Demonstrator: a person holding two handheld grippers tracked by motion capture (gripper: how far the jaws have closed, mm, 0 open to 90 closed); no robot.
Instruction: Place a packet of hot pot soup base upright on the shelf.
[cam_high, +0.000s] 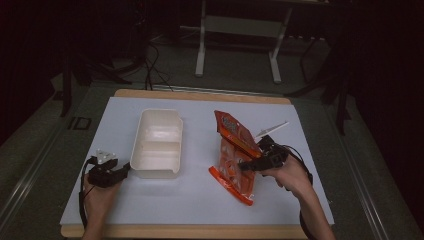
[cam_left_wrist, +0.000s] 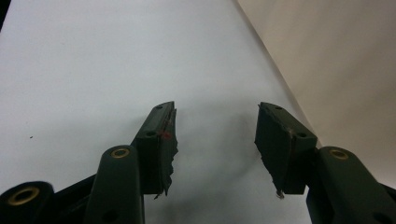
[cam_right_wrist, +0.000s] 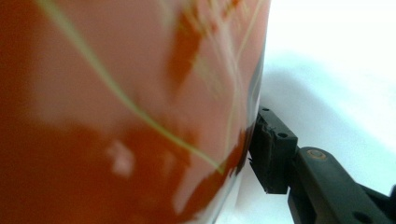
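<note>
Gripping an orange snack bag (cam_high: 234, 159), the right tongs (cam_high: 248, 164) hold it part-raised above the desk (cam_high: 190, 197): the bag's upper end stands tilted up and away from the person, while its lower end rests on the white sheet near the front right. In the right gripper view the bag (cam_right_wrist: 121, 107) is blurred and very close; one black pad (cam_right_wrist: 270, 156) presses against its right edge, and the other jaw is hidden behind the bag. The right hand (cam_high: 290, 176) sits just right of the bag. The left tongs (cam_high: 119, 171) rest at the front left of the desk, just beside the near left corner of a white box (cam_high: 156, 144); the left gripper view shows the left tongs (cam_left_wrist: 215, 140) parted with nothing between them, bare white desk (cam_left_wrist: 93, 70) beneath, and the box wall (cam_left_wrist: 345, 60) at the right. The box lies open, two compartments visible, well apart from the bag. A thin white stick (cam_high: 272, 129) lies on the desk beyond the right tongs, near the bag's upper end.
</note>
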